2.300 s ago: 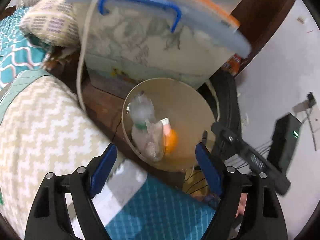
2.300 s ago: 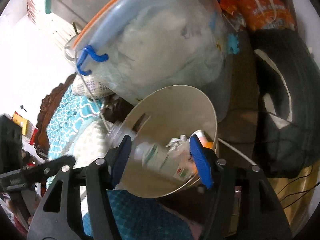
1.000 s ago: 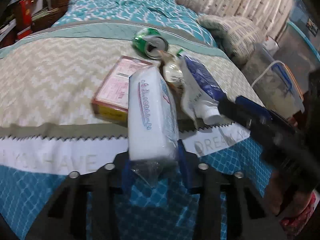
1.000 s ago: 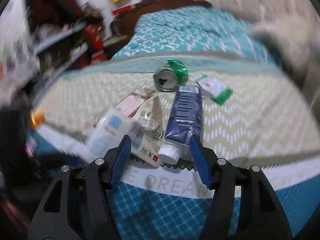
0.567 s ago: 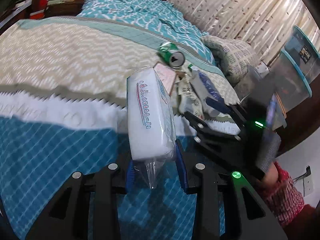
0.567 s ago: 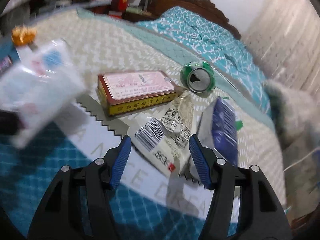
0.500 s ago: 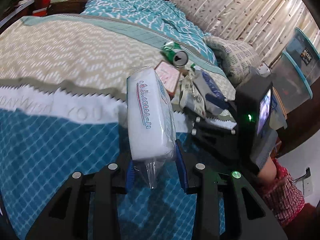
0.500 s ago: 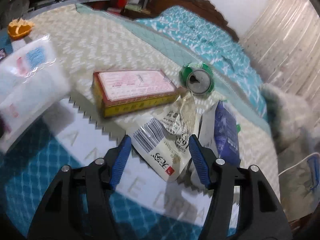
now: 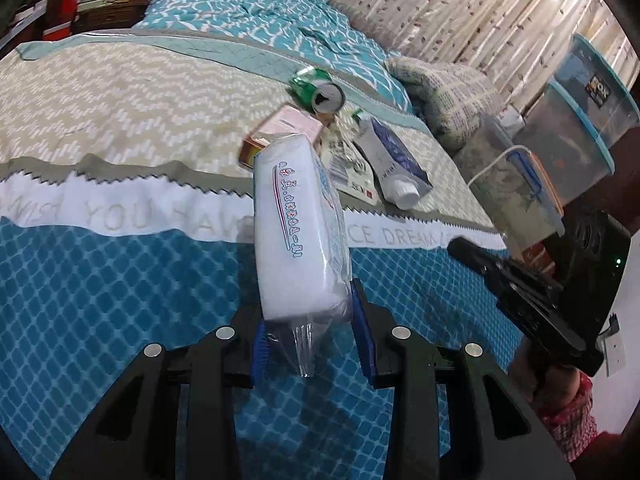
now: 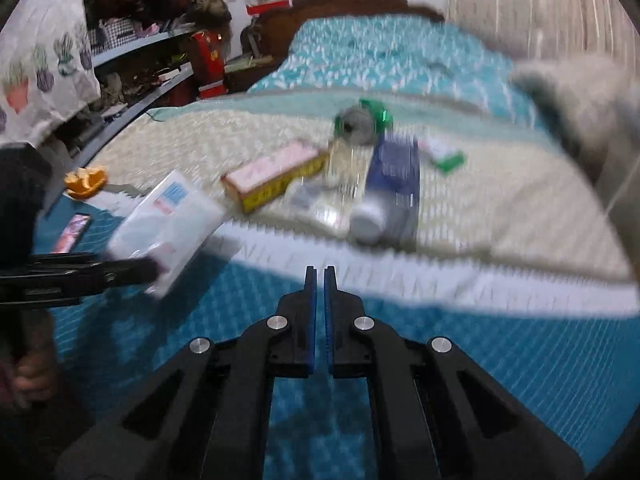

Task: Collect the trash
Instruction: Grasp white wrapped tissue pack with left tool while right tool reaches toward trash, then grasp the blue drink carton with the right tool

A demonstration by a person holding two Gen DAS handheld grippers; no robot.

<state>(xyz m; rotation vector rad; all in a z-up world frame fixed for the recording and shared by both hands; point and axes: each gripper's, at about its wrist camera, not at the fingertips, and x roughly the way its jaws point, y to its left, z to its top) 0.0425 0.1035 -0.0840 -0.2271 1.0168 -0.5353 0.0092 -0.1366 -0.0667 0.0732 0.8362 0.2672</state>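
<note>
White soft plastic pack (image 9: 298,224) gripped at crinkled near end by left tongs (image 9: 312,336), held above bed (image 9: 100,272); long axis pointed away, up-tilted. Right tongs (image 10: 319,276) nearly closed, nothing held. Can (image 9: 320,90), box (image 9: 286,128), tube (image 9: 394,162) left on quilt.

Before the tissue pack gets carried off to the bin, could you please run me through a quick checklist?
1. Left gripper clamped on the tissue pack: ok.
2. Pack lifted off the bedspread: ok.
3. Grip position: not ok, held only by the bottom end, so it may tilt.
4. Right gripper empty: ok, jaws nearly together on nothing.
5. Trash left on the bed: not ok; green can, box and tube remain.
6. Bin location: cannot tell, out of view.
</note>
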